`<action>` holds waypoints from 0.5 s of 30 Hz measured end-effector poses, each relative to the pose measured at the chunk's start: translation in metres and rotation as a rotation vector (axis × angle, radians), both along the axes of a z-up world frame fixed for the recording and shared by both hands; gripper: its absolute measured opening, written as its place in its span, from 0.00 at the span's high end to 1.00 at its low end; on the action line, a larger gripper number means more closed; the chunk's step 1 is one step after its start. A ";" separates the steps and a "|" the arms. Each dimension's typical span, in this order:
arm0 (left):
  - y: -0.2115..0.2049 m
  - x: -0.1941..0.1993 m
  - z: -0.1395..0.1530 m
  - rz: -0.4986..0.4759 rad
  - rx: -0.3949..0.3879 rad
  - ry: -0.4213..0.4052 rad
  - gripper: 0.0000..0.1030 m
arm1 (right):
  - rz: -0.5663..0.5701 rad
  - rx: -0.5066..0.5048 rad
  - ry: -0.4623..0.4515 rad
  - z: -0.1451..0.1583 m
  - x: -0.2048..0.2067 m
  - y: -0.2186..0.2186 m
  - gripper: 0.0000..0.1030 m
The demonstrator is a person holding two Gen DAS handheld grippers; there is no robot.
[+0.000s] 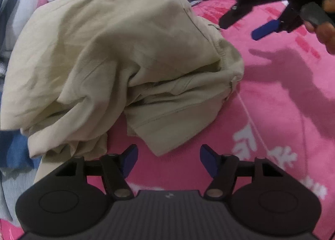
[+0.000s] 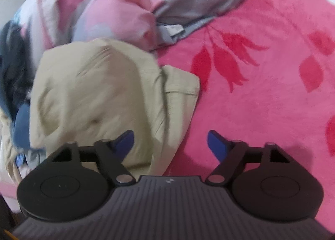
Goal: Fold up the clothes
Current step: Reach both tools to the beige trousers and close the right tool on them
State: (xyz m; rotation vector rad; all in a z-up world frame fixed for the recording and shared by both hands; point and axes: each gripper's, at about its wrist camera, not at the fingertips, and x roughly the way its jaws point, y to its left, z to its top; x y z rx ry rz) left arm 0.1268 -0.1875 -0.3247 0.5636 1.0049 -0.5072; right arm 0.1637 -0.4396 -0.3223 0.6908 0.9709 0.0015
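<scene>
A crumpled beige garment (image 1: 117, 55) lies in a heap on a pink blanket (image 1: 272, 97). My left gripper (image 1: 168, 161) hovers open just in front of its near hem, with only blanket between the blue pads. In the left wrist view my right gripper (image 1: 240, 24), held by a hand, hangs above the blanket to the right of the garment. In the right wrist view the same beige garment (image 2: 100, 97) fills the left half. My right gripper (image 2: 170, 145) is open over its right edge, the left pad (image 2: 125, 141) above the cloth and the right pad over the pink blanket (image 2: 261, 93).
A pink and grey bundle of cloth (image 2: 146, 3) lies beyond the beige garment. Dark blue and black clothing (image 2: 14, 76) sits at the left edge. The blanket carries red leaf prints (image 2: 226, 59) and white characters (image 1: 278, 152).
</scene>
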 end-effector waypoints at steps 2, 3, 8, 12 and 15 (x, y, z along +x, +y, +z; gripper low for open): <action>-0.003 0.001 -0.010 -0.007 0.015 -0.014 0.27 | -0.023 0.042 -0.006 -0.011 0.008 -0.006 0.34; -0.004 0.001 -0.016 -0.011 0.022 -0.022 0.26 | -0.035 0.063 -0.011 -0.015 0.012 -0.009 0.34; -0.001 0.003 -0.030 -0.012 0.005 -0.095 0.15 | -0.071 0.152 -0.027 -0.039 0.031 -0.016 0.35; 0.006 0.005 -0.035 -0.020 -0.013 -0.129 0.15 | -0.133 0.250 -0.051 -0.057 0.038 -0.024 0.37; 0.011 0.005 -0.036 -0.024 -0.033 -0.148 0.21 | -0.170 0.343 -0.069 -0.066 0.040 -0.028 0.45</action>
